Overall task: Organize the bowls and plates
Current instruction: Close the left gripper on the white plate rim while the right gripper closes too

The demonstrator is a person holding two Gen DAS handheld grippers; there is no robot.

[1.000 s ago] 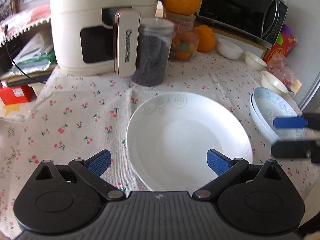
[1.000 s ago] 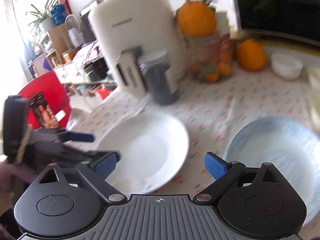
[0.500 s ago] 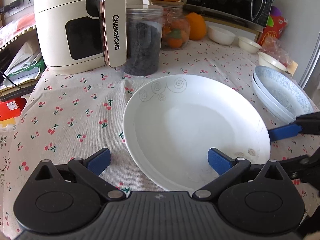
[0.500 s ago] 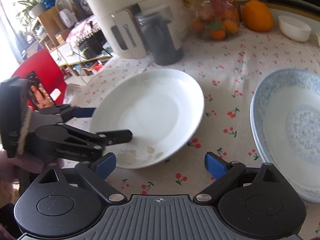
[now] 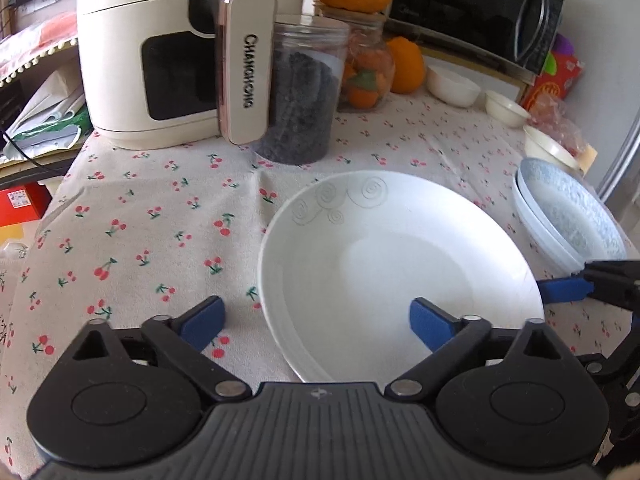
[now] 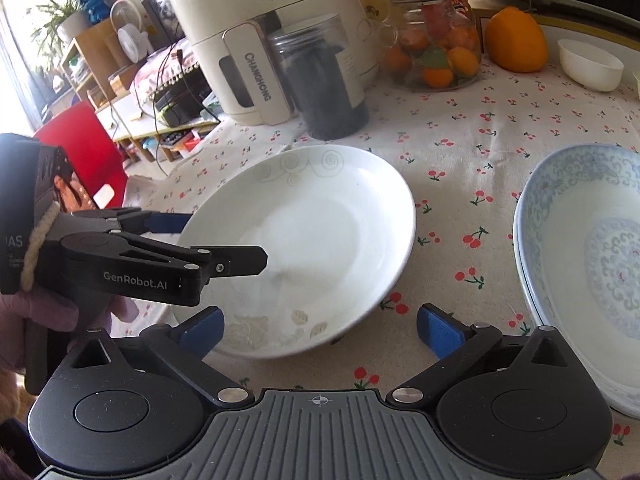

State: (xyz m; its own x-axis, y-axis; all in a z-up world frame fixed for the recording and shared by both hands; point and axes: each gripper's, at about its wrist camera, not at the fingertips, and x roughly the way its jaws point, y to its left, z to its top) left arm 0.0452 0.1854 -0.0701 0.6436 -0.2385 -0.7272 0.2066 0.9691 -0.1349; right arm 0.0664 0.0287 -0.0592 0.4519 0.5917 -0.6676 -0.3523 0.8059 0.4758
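The white deep plate (image 5: 400, 276) lies flat on the cherry-print tablecloth (image 5: 140, 216), near the stacked blue-patterned bowls (image 5: 568, 216). The left gripper (image 5: 316, 316) has just been closing, its jaws apart astride the near-left rim, not yet pressing. The right gripper (image 6: 320, 326) has just been opening; nothing sits between its jaws. Expect rigid, glazed, slippery, breakable ceramic: grip the rim only and lift level.
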